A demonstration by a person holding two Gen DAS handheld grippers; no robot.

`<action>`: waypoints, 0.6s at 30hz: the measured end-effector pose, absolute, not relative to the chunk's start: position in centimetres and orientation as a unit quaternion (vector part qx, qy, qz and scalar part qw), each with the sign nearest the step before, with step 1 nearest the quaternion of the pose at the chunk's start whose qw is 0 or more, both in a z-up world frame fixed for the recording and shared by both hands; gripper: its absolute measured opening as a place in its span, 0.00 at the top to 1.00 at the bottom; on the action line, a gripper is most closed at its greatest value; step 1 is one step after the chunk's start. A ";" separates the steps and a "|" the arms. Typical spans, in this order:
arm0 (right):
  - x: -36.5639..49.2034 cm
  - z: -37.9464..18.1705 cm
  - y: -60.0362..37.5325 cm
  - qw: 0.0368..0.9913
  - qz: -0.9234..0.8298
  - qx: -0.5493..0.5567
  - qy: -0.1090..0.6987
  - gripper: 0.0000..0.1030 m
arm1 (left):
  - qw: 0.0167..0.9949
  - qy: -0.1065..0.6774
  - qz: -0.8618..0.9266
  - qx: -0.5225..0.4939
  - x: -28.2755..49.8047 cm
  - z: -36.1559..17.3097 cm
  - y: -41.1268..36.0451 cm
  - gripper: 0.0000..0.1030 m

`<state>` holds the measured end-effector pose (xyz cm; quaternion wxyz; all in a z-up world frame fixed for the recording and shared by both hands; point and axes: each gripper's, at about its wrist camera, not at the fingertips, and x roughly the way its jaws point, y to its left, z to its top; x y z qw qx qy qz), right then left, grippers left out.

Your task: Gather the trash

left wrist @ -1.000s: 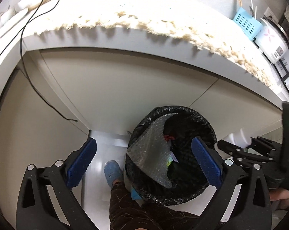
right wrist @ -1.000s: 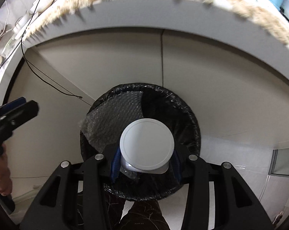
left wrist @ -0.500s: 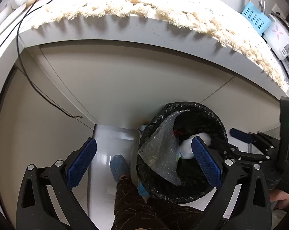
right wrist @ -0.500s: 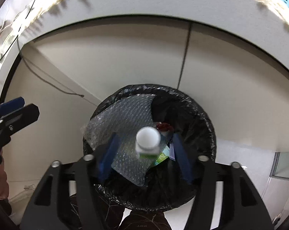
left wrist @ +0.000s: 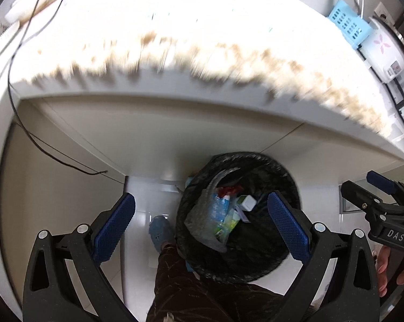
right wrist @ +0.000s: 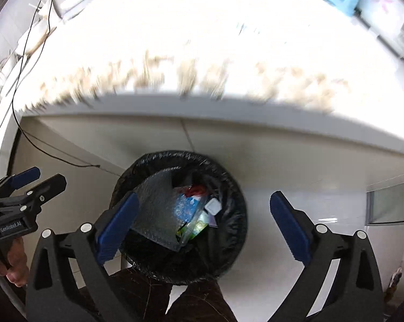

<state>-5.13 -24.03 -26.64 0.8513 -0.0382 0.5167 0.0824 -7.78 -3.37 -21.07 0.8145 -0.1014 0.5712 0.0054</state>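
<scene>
A round bin lined with a black bag (left wrist: 287, 182) (right wrist: 237, 196) stands on the floor under the counter. Inside lie bubble wrap (left wrist: 204, 225) (right wrist: 153, 209), coloured wrappers and a white container (left wrist: 248, 202) (right wrist: 212, 206). My right gripper (right wrist: 202, 222) hangs above the bin, its jaws opening wide with nothing between them. My left gripper (left wrist: 199, 222) is open and empty, above the bin's left edge. Each gripper shows at the side of the other's view.
A white counter (left wrist: 202, 40) with a fringed cloth juts out above the bin. A black cable (left wrist: 54, 153) hangs down the cabinet at the left. A blue basket (left wrist: 348, 25) and a white cooker (left wrist: 384, 51) stand far right. A person's leg and blue shoe (left wrist: 159, 230) are beside the bin.
My right gripper opened and let go of the white container, which fell into the bin. Both grippers rose away from the bin, so more of the counter top shows.
</scene>
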 end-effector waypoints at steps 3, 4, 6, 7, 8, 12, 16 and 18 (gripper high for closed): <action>-6.2 -23.1 -24.9 0.861 0.072 -0.034 0.502 0.09 | 0.820 0.563 -0.001 -0.101 -7.8 -17.7 -3.8 0.06; -6.5 -22.0 -25.1 0.864 0.070 -0.029 0.498 0.09 | 0.823 0.559 -0.003 -0.103 -8.0 -16.4 -3.9 0.06; -7.5 -19.3 -25.8 0.869 0.063 -0.013 0.491 0.09 | 0.825 0.556 -0.005 -0.103 -8.2 -14.5 -3.9 0.06; -7.8 -18.2 -26.1 0.870 0.062 -0.006 0.489 0.09 | 0.826 0.555 -0.007 -0.104 -8.2 -13.4 -4.1 0.06; -8.3 -17.0 -26.3 0.872 0.060 -0.001 0.486 0.09 | 0.829 0.549 -0.012 -0.105 -8.5 -12.0 -4.2 0.06; -10.3 -12.8 -26.5 0.878 0.053 0.011 0.476 0.09 | 0.837 0.538 -0.011 -0.097 -9.6 -8.2 -4.7 0.06; -11.9 -10.6 -26.4 0.891 0.039 -0.005 0.452 0.09 | 0.848 0.525 0.002 -0.078 -10.7 -5.9 -5.2 0.06; -12.1 -9.8 -26.5 0.896 0.027 -0.015 0.443 0.09 | 0.850 0.521 0.004 -0.081 -10.8 -5.5 -5.3 0.06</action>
